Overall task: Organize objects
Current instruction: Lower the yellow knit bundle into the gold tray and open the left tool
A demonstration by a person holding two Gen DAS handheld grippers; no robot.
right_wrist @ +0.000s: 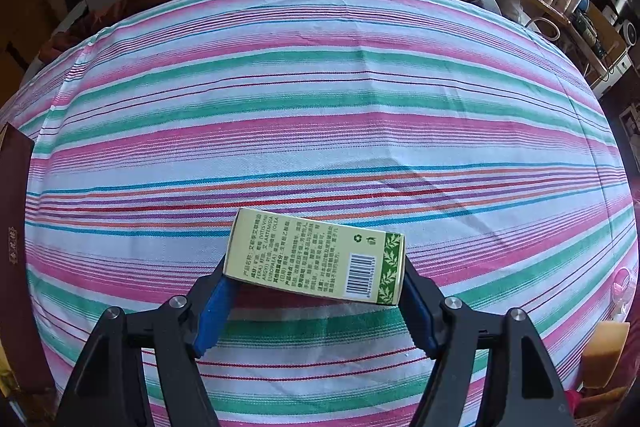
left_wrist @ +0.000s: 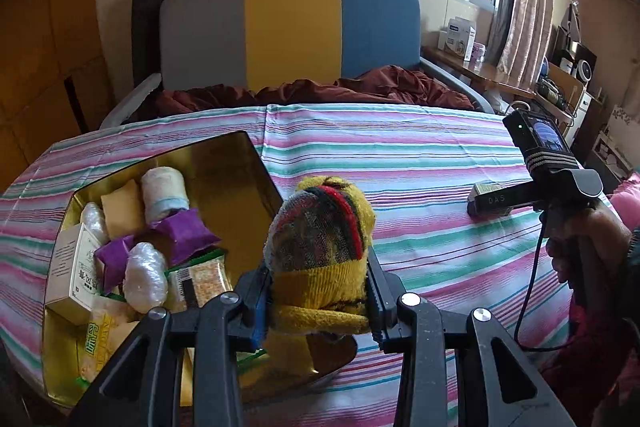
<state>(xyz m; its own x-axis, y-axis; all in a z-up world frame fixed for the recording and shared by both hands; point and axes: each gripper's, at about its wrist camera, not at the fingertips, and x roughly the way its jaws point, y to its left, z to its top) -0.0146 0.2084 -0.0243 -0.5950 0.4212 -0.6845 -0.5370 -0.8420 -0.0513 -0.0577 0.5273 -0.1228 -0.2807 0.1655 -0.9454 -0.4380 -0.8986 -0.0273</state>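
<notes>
Clamping a rolled yellow knitted sock with red and dark stripes (left_wrist: 320, 259), left gripper (left_wrist: 318, 303) jaws closed snugly against both sides of it, held just above the near right corner of a shiny gold rectangular tin (left_wrist: 248, 163) on the pink, green and white striped bedsheet (left_wrist: 400, 163). Holding inside the tin: a white roll (left_wrist: 164, 193), purple fabric pouches (left_wrist: 184, 233), a cream printed carton (left_wrist: 76, 267), and clear-wrapped bundles (left_wrist: 145, 277). Bracketing a pale green cardboard box with barcode and leaf border (right_wrist: 316, 257), right gripper (right_wrist: 316, 301) spread wide, fingers touching both short ends; firm grip or mere contact, cannot tell. Resting flat on the sheet, well right of the tin
</notes>
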